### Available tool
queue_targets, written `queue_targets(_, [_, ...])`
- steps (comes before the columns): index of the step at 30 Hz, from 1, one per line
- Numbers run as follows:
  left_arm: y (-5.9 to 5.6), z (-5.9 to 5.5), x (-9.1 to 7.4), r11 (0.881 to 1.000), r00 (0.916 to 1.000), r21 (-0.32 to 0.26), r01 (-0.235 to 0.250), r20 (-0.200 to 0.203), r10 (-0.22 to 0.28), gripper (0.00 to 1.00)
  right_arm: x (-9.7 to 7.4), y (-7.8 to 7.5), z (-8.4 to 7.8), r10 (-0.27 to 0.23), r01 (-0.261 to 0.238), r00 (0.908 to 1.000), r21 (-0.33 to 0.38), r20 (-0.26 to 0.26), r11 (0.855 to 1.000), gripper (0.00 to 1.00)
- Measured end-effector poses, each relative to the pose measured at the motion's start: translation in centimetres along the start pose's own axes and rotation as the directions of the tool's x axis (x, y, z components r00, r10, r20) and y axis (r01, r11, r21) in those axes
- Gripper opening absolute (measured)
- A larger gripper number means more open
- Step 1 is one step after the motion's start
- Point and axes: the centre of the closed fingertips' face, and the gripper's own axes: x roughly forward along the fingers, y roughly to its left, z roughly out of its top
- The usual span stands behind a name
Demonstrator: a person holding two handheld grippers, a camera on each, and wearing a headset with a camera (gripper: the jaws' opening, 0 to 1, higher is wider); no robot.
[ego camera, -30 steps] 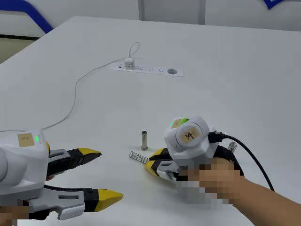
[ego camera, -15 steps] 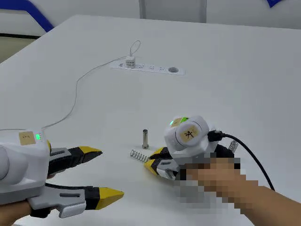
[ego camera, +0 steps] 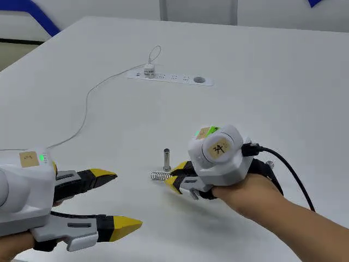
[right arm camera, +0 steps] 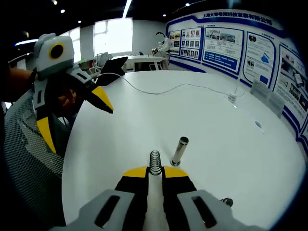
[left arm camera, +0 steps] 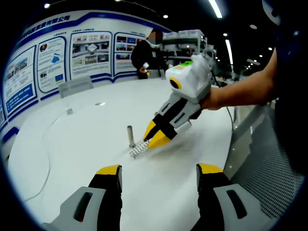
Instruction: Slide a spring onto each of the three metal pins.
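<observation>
Lying flat, spring [right arm camera: 154, 161] juts forward from right claw [right arm camera: 155, 170].

White table [ego camera: 262, 82], silver spring [ego camera: 158, 176], silver pin [ego camera: 167, 159], right gripper [ego camera: 174, 176] — yellow-tipped

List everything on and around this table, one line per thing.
table: one, white, under everything.
pin: one, grey metal, upright, mid-table.
spring: one, silver, by the pin's foot, one end between the right gripper's jaws.
power strip: one, white, far side of the table.
plug: one, white, in the power strip's left end.
cable: one, white, from the plug toward the table's left edge.
wall posters: several, blue and white, behind the table.
left gripper: one, white with black-and-yellow jaws, open, near left.
right gripper: one, same colours, shut on the spring.
</observation>
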Motion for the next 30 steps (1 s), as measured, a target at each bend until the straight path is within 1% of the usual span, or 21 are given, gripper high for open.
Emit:
queue_targets(7, [0.0,0.1,0.0,1.0,1.0,0.0,0.0,0.003,0.0,0.64,-0.6,0.0,1.3,0.0,0.0,1.0,-0.029,0.008,1.0,0.12])
queue_targets(12, [0.0,0.1,0.0,1.0,1.0,0.002,0.002,0.005,-0.002,0.64,-1.2,-0.3,1.8,0.0,0.0,1.0,-0.026,0.006,1.0,0.12])
queue_targets(14, [0.0,0.1,0.0,1.0,1.0,0.003,0.002,0.005,-0.002,0.64,-1.4,-0.3,1.7,0.005,-0.005,1.0,-0.015,-0.005,1.0,0.12])
queue_targets(19, [-0.1,0.2,0.0,1.0,1.0,0.005,0.005,0.005,-0.005,0.64,-1.9,0.0,2.1,0.015,-0.015,0.9998,-0.002,-0.012,1.0,0.12])
queue_targets(22, [-0.1,0.2,0.0,1.0,1.0,0.007,0.007,0.004,-0.007,0.64,-2.2,0.1,2.3,0.022,-0.022,0.9996,-0.007,-0.02,1.0,0.12])
queue_targets(26, [-0.2,0.2,0.0,1.0,0.9999,0.007,0.007,0.007,-0.007,0.64,-2.9,0.6,3.0,0.041,-0.041,0.9988,-0.012,-0.025,0.999,0.12])
queue_targets(30, [-0.2,0.2,0.0,1.0,0.9999,0.008,0.009,0.008,-0.009,0.64,-3.7,0.9,3.8,0.042,-0.042,0.9988,-0.033,-0.027,0.999,0.12])
